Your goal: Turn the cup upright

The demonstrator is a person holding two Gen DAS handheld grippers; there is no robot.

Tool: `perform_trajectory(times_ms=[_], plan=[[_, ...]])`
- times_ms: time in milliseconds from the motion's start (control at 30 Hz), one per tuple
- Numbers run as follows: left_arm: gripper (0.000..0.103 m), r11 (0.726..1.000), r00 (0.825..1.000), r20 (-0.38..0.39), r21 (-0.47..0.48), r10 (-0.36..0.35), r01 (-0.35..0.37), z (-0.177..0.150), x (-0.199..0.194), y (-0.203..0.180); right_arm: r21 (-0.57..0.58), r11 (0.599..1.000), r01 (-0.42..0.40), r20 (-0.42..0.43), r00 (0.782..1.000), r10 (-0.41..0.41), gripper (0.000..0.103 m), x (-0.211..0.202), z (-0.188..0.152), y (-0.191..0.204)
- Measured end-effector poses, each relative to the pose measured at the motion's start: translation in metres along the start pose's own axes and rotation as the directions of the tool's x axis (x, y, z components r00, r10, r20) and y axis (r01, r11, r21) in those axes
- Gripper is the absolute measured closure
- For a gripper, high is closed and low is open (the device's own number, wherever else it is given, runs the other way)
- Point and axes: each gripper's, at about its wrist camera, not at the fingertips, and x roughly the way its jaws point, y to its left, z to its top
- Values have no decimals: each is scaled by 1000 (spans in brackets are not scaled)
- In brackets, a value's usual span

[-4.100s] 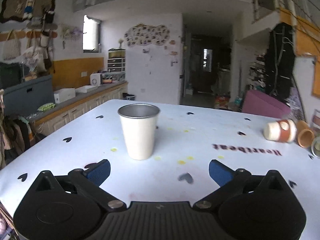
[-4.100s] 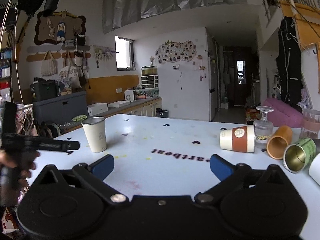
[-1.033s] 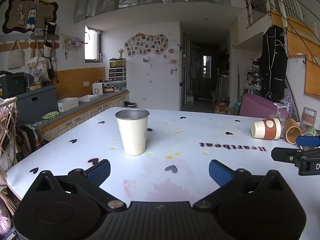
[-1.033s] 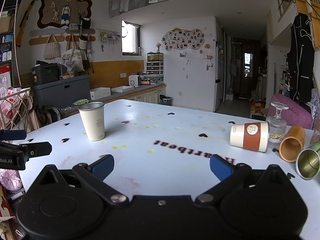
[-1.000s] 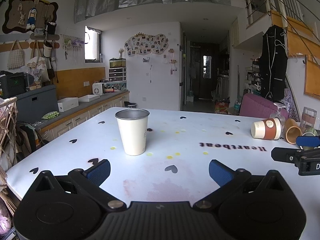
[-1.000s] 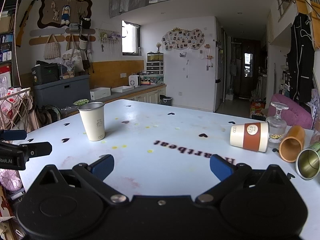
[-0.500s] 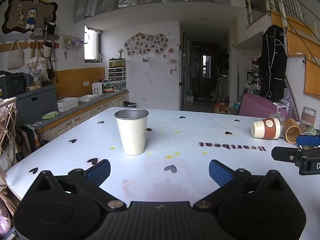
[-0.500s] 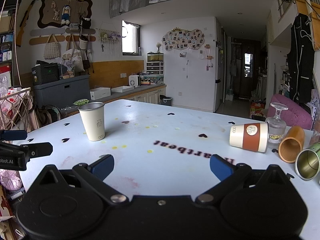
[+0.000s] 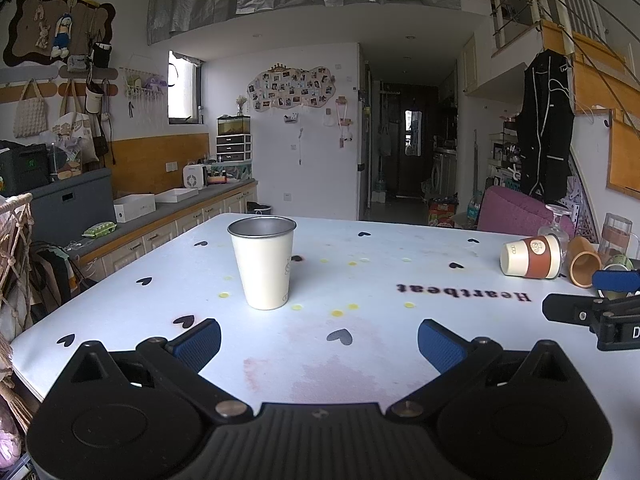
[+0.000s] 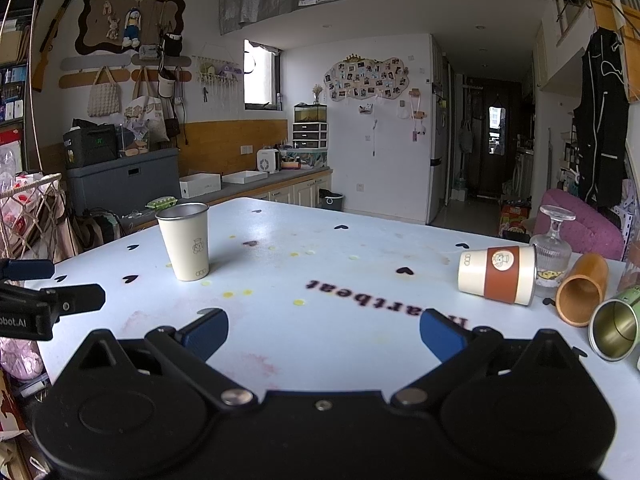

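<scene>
A cream metal cup (image 9: pixel 264 262) stands upright on the white table (image 9: pixel 360 344), just ahead and left of my left gripper (image 9: pixel 319 344), which is open and empty. The cup also shows at the left in the right wrist view (image 10: pixel 186 240). A cream cup with an orange sleeve (image 10: pixel 498 274) lies on its side at the right, beyond my right gripper (image 10: pixel 324 334), which is open and empty; the cup also shows in the left wrist view (image 9: pixel 532 256).
Behind the lying cup stand an upturned glass (image 10: pixel 554 246), an orange cup on its side (image 10: pixel 582 290) and a green metal cup on its side (image 10: pixel 614 328). A counter with boxes (image 9: pixel 160 208) runs along the left wall.
Over four seconds both grippers drew back from the table and the upright cup. In the last second almost nothing moved.
</scene>
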Motion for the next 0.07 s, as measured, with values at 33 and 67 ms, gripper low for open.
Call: perform_trajectory(times_ms=[33, 67], plan=[[0, 1000, 1000, 0, -1, -1, 1, -1, 0, 0, 0, 1000, 0, 0, 1000, 0, 0, 0, 0, 0], [0, 1000, 1000, -1, 0, -1, 1, -1, 0, 1, 0, 1000, 0, 0, 1000, 0, 0, 0, 0, 0]])
